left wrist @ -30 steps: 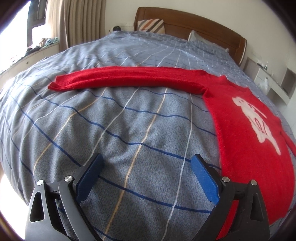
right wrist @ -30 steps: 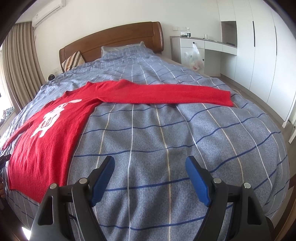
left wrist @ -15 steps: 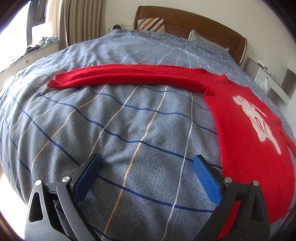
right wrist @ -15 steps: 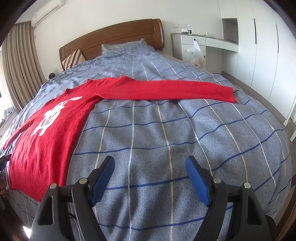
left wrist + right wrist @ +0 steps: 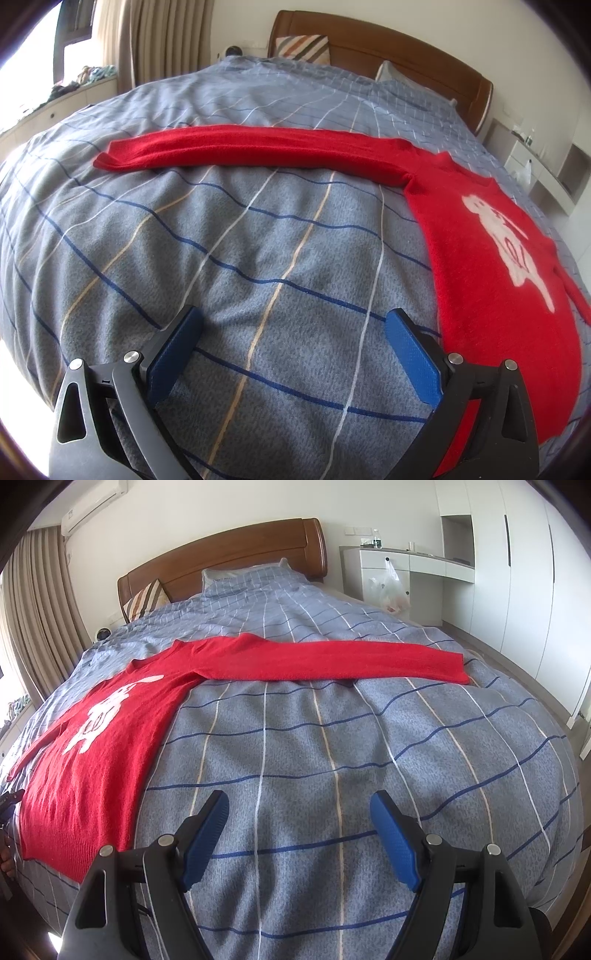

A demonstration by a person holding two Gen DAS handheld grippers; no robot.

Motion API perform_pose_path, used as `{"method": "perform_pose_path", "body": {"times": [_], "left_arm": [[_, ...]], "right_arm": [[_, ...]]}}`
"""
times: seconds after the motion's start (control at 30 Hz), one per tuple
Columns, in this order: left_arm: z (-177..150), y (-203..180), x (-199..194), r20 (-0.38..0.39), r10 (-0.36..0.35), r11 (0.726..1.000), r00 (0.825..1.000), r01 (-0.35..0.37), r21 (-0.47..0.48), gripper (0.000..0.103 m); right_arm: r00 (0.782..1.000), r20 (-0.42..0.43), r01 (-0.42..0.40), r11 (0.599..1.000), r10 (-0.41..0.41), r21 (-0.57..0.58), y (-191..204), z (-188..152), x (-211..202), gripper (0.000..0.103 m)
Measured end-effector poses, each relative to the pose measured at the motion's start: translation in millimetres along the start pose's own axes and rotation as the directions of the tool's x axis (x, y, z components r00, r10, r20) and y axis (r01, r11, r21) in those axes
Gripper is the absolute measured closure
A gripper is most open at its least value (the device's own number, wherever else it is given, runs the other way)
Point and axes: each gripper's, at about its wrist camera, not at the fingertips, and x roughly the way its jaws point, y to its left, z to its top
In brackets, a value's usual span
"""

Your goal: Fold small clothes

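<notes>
Left wrist view: left tongs (image 5: 293, 326), blue pads spread wide apart, nothing between them, low over the bed (image 5: 229, 236).
Right wrist view: right tongs (image 5: 299, 812), pads likewise wide apart and empty, above the checked grey-blue cover.
Writing: none legible; the red sweater (image 5: 491, 266) carries a white animal figure (image 5: 506, 240) with small red marks inside, too blurred to read. No brand visible on either tool.
Sweater, position: flat on the bed, face up, both sleeves stretched sideways.
Sweater vs left tongs: body lies to the right, its hem just beside the right-hand pad; one sleeve (image 5: 251, 155) runs across well ahead.
Sweater vs right tongs: body (image 5: 92, 746) lies to the left, apart from the pads; other sleeve (image 5: 340, 661) crosses well ahead.
Surroundings: wooden headboard (image 5: 229, 557), striped cushion (image 5: 303, 46), curtains (image 5: 155, 37), white plastic bag (image 5: 388, 587) hanging on a white cabinet.
</notes>
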Motion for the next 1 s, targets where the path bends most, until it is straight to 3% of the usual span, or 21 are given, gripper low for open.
{"method": "perform_pose_path", "body": {"times": [1.0], "left_arm": [[-0.5, 3.3, -2.7, 0.001, -0.022, 0.999, 1.000, 0.022, -0.027, 0.003]], "right_arm": [[1.000, -0.003, -0.003, 1.000, 0.003, -0.008, 4.3, -1.3, -1.2, 0.025]]}}
